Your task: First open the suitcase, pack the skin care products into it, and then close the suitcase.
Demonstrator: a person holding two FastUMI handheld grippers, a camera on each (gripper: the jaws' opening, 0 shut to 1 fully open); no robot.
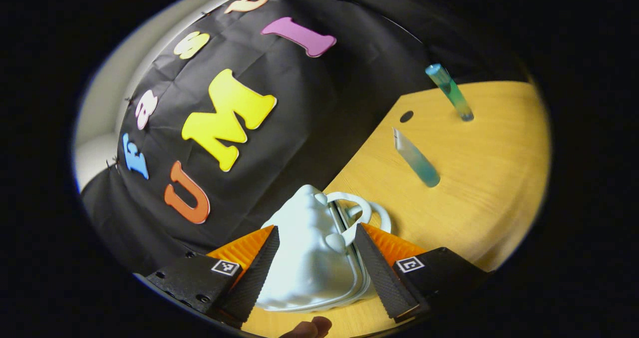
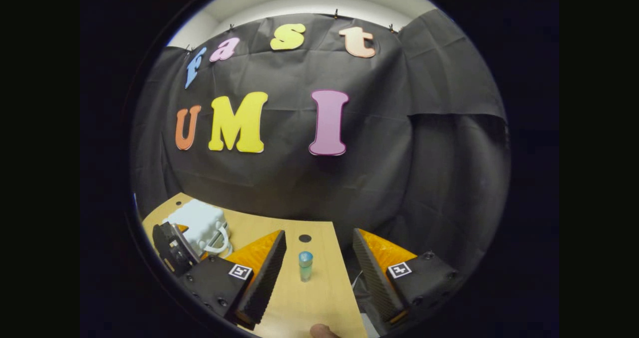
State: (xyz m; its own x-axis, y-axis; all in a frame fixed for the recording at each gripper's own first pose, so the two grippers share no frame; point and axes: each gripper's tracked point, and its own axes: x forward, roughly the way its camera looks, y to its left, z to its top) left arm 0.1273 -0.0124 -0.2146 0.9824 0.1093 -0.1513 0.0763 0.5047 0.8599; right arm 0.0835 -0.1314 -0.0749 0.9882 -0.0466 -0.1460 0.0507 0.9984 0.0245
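A small white suitcase (image 1: 309, 258) lies closed on the wooden table (image 1: 489, 178), its looped handles toward the table's middle. My left gripper (image 1: 316, 228) is open and straddles it, a finger close on each side. Beyond it stand a teal capped bottle (image 1: 449, 92) and a pale teal tube (image 1: 415, 158), both upright. In the right gripper view, my right gripper (image 2: 318, 233) is open above the table edge, with a teal bottle (image 2: 305, 265) standing ahead between its fingers, untouched. To the left there, the left gripper (image 2: 172, 248) sits against the suitcase (image 2: 199, 220).
The black cloth wall hangs close behind the table. A small round hole (image 1: 406, 116) marks the tabletop near the back edge, and shows as the hole (image 2: 304, 238) just beyond the bottle. A thumb tip (image 1: 309, 328) peeks in at the bottom.
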